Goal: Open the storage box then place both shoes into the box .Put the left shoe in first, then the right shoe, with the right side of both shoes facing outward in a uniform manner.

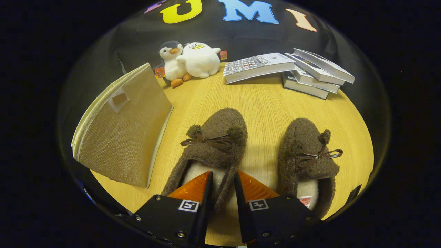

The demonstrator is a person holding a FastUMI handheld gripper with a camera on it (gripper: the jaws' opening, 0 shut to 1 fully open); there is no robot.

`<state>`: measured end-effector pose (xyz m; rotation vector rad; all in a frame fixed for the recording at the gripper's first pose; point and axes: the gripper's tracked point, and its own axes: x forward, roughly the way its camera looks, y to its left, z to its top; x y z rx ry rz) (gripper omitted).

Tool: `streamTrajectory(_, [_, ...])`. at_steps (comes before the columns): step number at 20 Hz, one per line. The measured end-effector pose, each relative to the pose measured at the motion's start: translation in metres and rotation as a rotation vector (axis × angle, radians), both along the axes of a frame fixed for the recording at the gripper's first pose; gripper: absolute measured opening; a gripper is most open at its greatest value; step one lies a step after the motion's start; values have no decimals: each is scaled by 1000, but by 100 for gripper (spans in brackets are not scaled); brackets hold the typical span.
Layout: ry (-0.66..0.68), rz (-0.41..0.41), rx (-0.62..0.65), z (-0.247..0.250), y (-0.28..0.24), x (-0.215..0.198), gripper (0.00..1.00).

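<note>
The gripper (pixel 222 179) sits low over the near edge of the wooden table (pixel 262 103); its two fingers straddle the right side wall of the left slipper (pixel 210 148), one finger inside the pale lined opening, the other outside against the fuzzy brown wall; the gap between them is narrow and the wall fills it, so the claw appears closed on that wall, though whether both fingers truly press on it I cannot tell for certain. The left slipper points its toe away toward the far side, a small ribbon bow and two pom-poms on its top; the right slipper (pixel 308 162) lies just to the right of the fingers, apart from the first, toe likewise pointing away and tilted slightly right, its own bow and pom-pom showing, and a small tag inside its heel.

The storage box (pixel 124 137), of beige fabric, stands to the left of the slippers, folded flat and leaning; its handle cut-out faces the shoes; nothing is seen inside it.

Beyond it, at the far edge, a plush penguin (pixel 171 62) leans against a white plush bird (pixel 200 59); to the far right lies a spread stack of books (pixel 303 72).
</note>
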<state>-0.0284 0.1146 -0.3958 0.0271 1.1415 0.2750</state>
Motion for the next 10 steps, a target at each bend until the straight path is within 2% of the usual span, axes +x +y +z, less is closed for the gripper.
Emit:
streamTrajectory(1, [-12,-59,-22,1,-11,8,20])
streamTrajectory(2, [22,-85,-1,-1,-10,5,2])
streamTrajectory(7, [49,-178,92,22,-1,15,2])
streamTrajectory(10, [34,-195,121,46,3,26,2])
